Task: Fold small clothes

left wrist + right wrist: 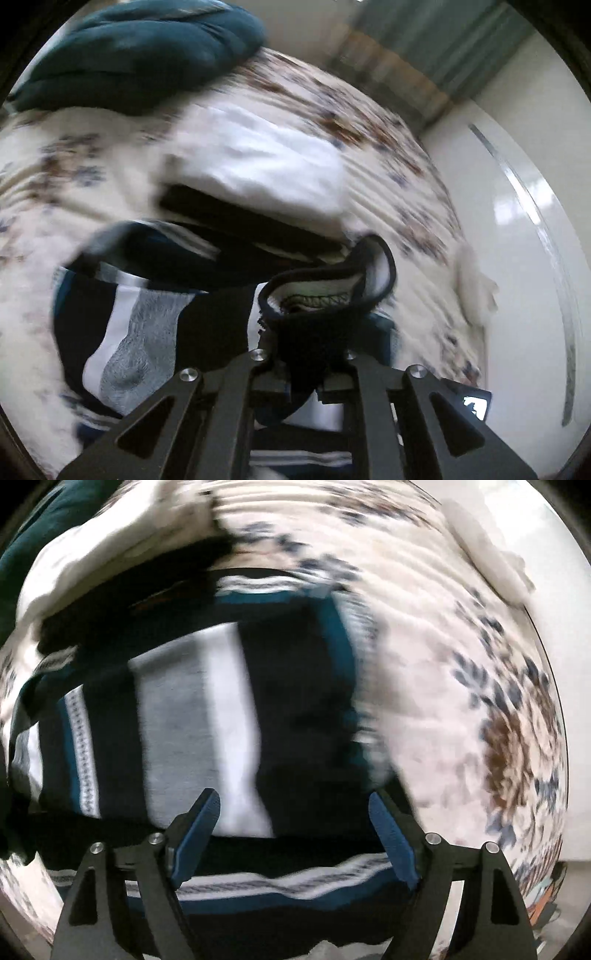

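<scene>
A small striped garment (147, 321), black, white, grey and teal, lies on a floral bedsheet (55, 192). My left gripper (306, 365) is shut on its black hemmed edge (332, 288) and holds that edge lifted and bunched. In the right wrist view the same striped garment (207, 720) spreads flat below my right gripper (295, 819), which is open with blue pads (195, 834) wide apart just above the cloth, holding nothing. Both views are blurred by motion.
A white folded cloth (258, 162) lies beyond the striped garment. A dark teal cloth (140, 48) is heaped at the far left. A small white cloth (472, 280) lies at the bed's right edge, next to a white wall (517, 221).
</scene>
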The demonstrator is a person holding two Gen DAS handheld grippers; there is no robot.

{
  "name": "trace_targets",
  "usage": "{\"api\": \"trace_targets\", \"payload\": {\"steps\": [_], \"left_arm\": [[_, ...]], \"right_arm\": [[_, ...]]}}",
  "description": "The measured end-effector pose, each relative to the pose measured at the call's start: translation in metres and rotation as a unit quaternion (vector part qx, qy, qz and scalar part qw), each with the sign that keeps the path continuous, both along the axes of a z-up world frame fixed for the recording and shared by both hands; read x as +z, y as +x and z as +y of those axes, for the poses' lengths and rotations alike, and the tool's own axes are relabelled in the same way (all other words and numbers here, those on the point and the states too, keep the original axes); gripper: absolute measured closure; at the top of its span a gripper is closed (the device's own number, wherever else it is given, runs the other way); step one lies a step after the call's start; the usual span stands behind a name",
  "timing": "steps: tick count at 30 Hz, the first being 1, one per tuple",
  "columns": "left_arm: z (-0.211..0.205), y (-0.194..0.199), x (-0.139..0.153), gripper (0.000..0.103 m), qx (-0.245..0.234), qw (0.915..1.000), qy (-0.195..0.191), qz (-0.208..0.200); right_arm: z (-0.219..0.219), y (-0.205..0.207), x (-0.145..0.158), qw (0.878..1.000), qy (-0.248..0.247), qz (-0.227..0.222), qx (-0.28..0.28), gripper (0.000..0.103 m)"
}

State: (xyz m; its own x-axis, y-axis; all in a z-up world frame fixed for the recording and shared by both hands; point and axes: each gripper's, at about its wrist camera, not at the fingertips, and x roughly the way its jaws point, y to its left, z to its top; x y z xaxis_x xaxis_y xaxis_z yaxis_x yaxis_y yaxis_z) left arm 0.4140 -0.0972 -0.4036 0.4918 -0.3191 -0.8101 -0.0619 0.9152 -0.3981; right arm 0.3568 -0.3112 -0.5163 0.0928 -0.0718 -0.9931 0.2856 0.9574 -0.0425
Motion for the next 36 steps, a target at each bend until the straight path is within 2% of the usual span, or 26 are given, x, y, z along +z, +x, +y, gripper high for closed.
{"api": "trace_targets", "payload": {"steps": [2,3,4,5,8,12,14,16,19,20,21,22,23,24,27,30,34,36], "left_arm": [[-0.021,0.001,-0.001,0.071,-0.011,0.9997,0.018,0.008],[-0.026,0.000,-0.001,0.046,-0.015,0.9995,0.027,0.008],[-0.026,-0.002,0.000,0.027,-0.014,0.9994,0.032,0.005],[-0.021,-0.008,0.001,0.022,-0.009,0.9992,0.038,-0.001],[0.005,-0.018,-0.003,0.020,0.015,0.9971,0.075,-0.008],[0.082,-0.039,-0.015,0.020,0.085,0.9856,0.146,0.006],[0.119,-0.051,-0.022,0.016,0.119,0.9760,0.182,0.016],[0.153,-0.059,-0.033,0.008,0.143,0.9676,0.205,0.038],[0.194,-0.067,-0.047,0.007,0.175,0.9556,0.224,0.076],[0.206,-0.069,-0.051,0.007,0.188,0.9515,0.229,0.084],[0.214,-0.071,-0.052,0.007,0.195,0.9499,0.228,0.088],[0.217,-0.071,-0.055,0.007,0.198,0.9496,0.226,0.089],[0.223,-0.071,-0.057,0.007,0.203,0.9490,0.223,0.091],[0.225,-0.070,-0.058,0.007,0.206,0.9488,0.221,0.092],[0.230,-0.065,-0.060,0.007,0.205,0.9519,0.208,0.090],[0.232,-0.056,-0.063,0.007,0.202,0.9552,0.197,0.090],[0.228,-0.041,-0.073,0.007,0.194,0.9603,0.177,0.095],[0.223,-0.032,-0.079,0.007,0.187,0.9631,0.165,0.101]], "right_arm": [[-0.021,-0.002,0.002,1.000,0.005,0.003,-0.013,0.019],[-0.032,-0.004,0.004,1.000,0.012,0.002,-0.021,0.019],[-0.041,-0.005,0.007,0.999,0.021,0.000,-0.029,0.019],[-0.047,-0.006,0.010,0.999,0.030,-0.003,-0.035,0.019],[-0.060,-0.006,0.026,0.996,0.068,-0.025,-0.048,0.019],[-0.051,0.010,0.040,0.989,0.129,-0.057,-0.041,0.019],[-0.033,0.025,0.035,0.985,0.157,-0.062,-0.024,0.019],[-0.017,0.040,0.026,0.983,0.172,-0.063,-0.010,0.019],[0.015,0.068,0.000,0.983,0.177,-0.041,0.025,0.020],[0.025,0.078,-0.012,0.984,0.173,-0.023,0.041,0.031],[0.036,0.088,-0.023,0.985,0.165,-0.003,0.056,0.050],[0.046,0.094,-0.032,0.985,0.159,0.013,0.069,0.061],[0.053,0.097,-0.035,0.985,0.152,0.016,0.081,0.092],[0.059,0.097,-0.029,0.987,0.134,0.001,0.093,0.099],[0.052,0.090,0.011,0.990,0.095,-0.056,0.090,0.100],[0.020,0.077,0.043,0.993,0.067,-0.084,0.051,0.100],[-0.030,0.063,0.047,0.997,0.008,-0.076,0.012,0.100],[-0.049,0.066,0.033,0.999,0.016,-0.048,0.000,0.100]]}}
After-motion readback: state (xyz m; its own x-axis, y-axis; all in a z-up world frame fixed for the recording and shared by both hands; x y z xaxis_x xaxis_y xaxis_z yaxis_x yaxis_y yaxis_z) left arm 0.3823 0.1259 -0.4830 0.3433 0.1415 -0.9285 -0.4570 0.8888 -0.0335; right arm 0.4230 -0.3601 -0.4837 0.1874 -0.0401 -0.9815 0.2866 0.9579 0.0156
